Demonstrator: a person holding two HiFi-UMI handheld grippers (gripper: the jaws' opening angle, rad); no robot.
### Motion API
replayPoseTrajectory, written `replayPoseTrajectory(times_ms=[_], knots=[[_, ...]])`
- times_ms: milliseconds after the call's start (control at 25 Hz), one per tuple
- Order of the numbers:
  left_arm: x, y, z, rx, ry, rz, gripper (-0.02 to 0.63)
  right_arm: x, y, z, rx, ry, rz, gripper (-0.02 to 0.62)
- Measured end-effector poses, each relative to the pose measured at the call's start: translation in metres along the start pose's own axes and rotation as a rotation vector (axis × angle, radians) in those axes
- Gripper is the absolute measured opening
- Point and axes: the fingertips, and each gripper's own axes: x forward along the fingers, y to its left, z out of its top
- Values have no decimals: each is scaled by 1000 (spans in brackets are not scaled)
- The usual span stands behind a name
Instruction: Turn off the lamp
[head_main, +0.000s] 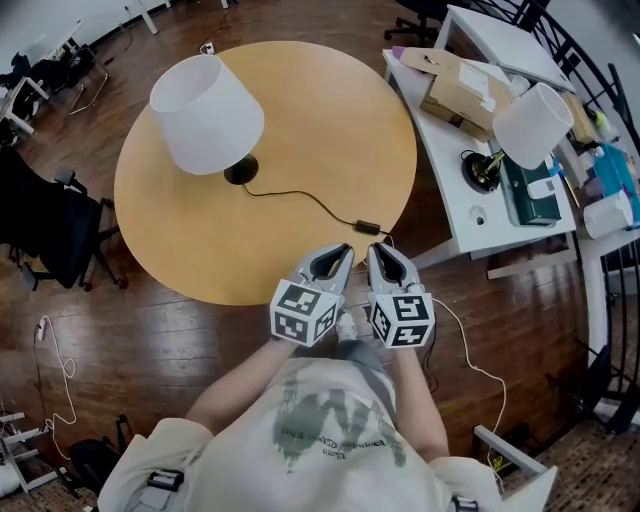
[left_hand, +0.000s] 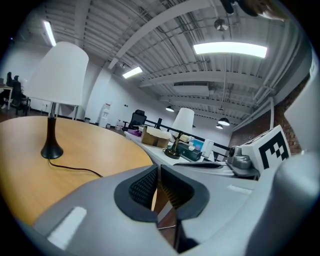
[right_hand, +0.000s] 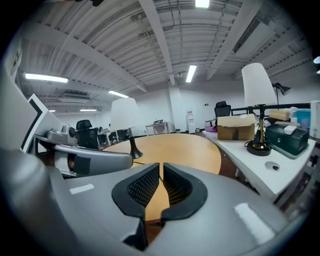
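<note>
A table lamp with a white shade (head_main: 206, 112) and a black base (head_main: 240, 170) stands on the far left of the round wooden table (head_main: 330, 120). Its black cord (head_main: 300, 197) runs to an inline switch (head_main: 367, 227) near the table's near edge. My left gripper (head_main: 343, 251) and right gripper (head_main: 378, 251) hover side by side just short of that edge, both shut and holding nothing, with the switch just beyond their tips. The left gripper view shows the shade (left_hand: 57, 75), the base (left_hand: 51, 149) and my left gripper (left_hand: 159, 190). The right gripper view shows my right gripper (right_hand: 161, 192) and the lamp (right_hand: 125, 115) far off.
A white desk (head_main: 450, 200) stands at the right with a second white-shaded lamp (head_main: 533, 122), a cardboard box (head_main: 465, 95) and a green case (head_main: 530, 195). A black chair (head_main: 50, 235) sits left of the table. A white cable (head_main: 475, 360) trails on the wooden floor.
</note>
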Motion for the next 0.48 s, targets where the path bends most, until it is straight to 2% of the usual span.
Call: replayPoseTrajectory(times_ms=[240,480], knots=[[6,3,-10,-5,21,12,0,26,-26,-34,-49,90,-61,14],[10,16,-12,-17,25,51,0,54,-41,-53,-68,145,-40,9]])
